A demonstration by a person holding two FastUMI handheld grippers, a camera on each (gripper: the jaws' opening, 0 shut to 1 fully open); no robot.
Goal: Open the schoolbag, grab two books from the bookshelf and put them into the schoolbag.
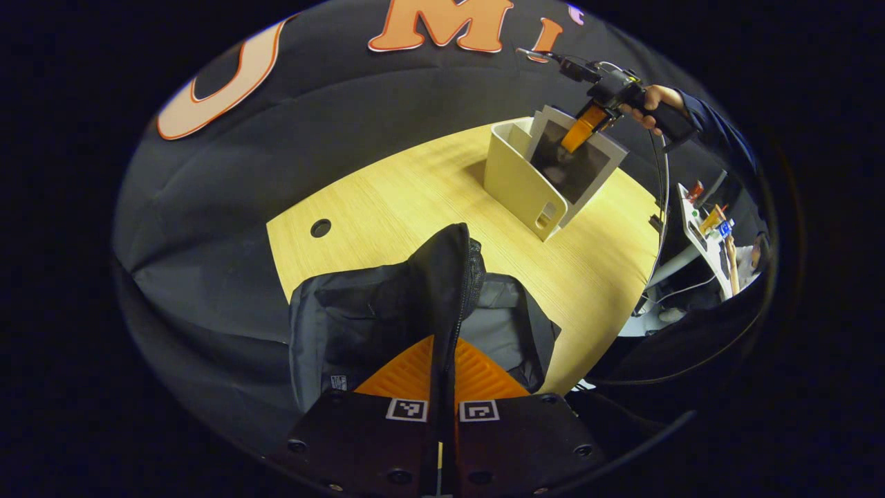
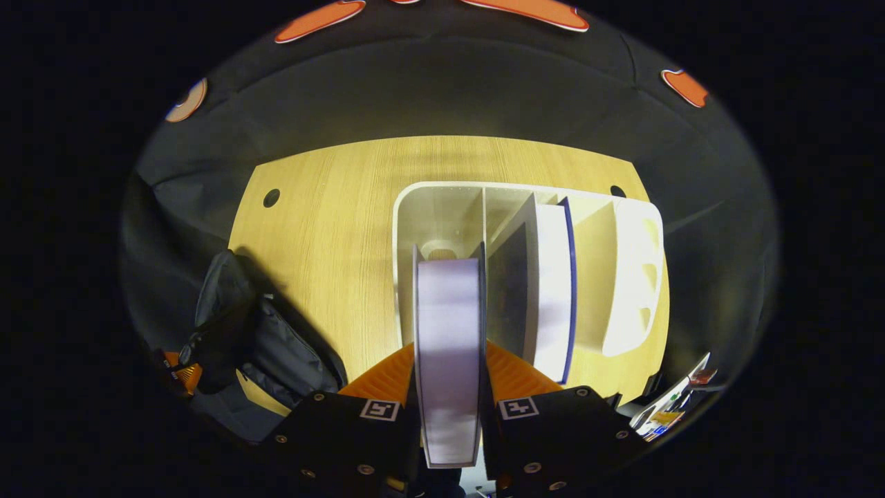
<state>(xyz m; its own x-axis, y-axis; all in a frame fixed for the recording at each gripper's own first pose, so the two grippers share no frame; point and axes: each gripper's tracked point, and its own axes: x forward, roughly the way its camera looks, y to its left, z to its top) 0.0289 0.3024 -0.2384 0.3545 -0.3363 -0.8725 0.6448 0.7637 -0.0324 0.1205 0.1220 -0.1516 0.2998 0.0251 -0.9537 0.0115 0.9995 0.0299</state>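
In the left gripper view we see our left tool (image 1: pixel 442 377) at six o'clock, its orange fingers clamped on a raised fold of the black schoolbag (image 1: pixel 415 311), pinching the fabric along the zipper edge so the flap stands up. The schoolbag rests on the wooden counter (image 1: pixel 387 207), near its six o'clock edge. Toward one o'clock stands the white bookshelf (image 1: pixel 518 180), with a book (image 1: pixel 577 162) showing a dark cover rising out of it, and the right tool (image 1: pixel 584 128) gripping that book's top, held by a hand (image 1: pixel 650 107). In the right gripper view, our right tool (image 2: pixel 448 377) at six o'clock is closed on the book (image 2: pixel 448 346), both orange fingers pressing its covers while its pale page edge faces us. The book is partly in the left-hand compartment of the bookshelf (image 2: pixel 622 277). Just beside it, at one o'clock, a second book (image 2: pixel 550 277) with a blue cover edge leans in the next compartment. The schoolbag (image 2: pixel 263 346) lies at eight o'clock on the counter (image 2: pixel 332 228), well apart from the bookshelf, with the left tool's orange finger tip (image 2: pixel 187 377) showing at its lower edge.
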